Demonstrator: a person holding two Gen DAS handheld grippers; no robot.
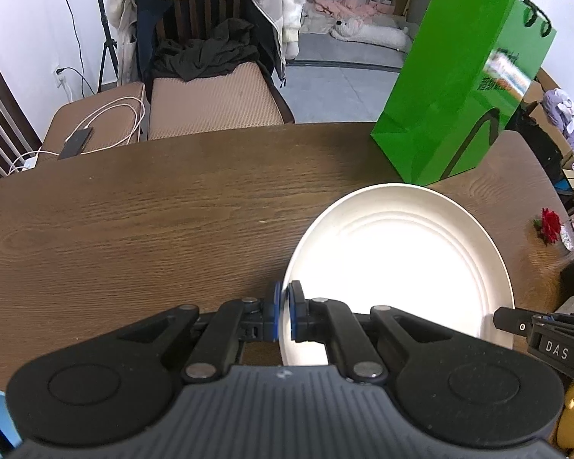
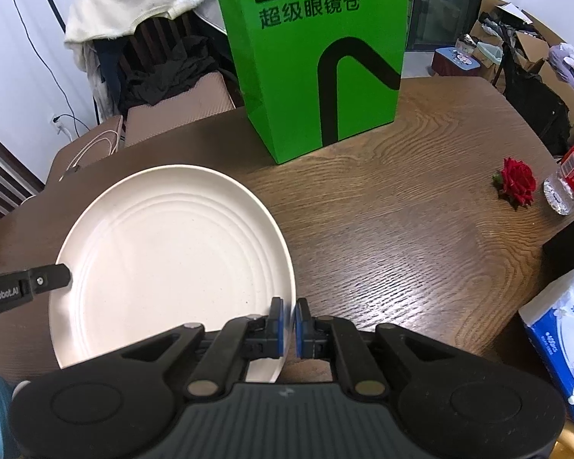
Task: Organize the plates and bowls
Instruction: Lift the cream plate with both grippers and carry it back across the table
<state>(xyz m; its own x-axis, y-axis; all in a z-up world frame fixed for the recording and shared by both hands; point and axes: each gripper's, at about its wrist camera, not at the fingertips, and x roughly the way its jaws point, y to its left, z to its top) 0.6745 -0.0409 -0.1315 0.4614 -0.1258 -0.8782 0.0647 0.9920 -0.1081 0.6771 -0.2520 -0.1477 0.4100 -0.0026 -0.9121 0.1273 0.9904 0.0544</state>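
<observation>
The white plate is held above the wooden surface between the two grippers – its left rim is clamped in the left gripper jaws, its right rim in the right gripper jaws – so neither hand is nearer.

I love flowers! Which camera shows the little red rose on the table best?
The right wrist view. There the small red rose lies whole and sharp on the brown wooden table, petals and green stem end plain. In the left wrist view it sits small and blurred at the right edge.
</observation>
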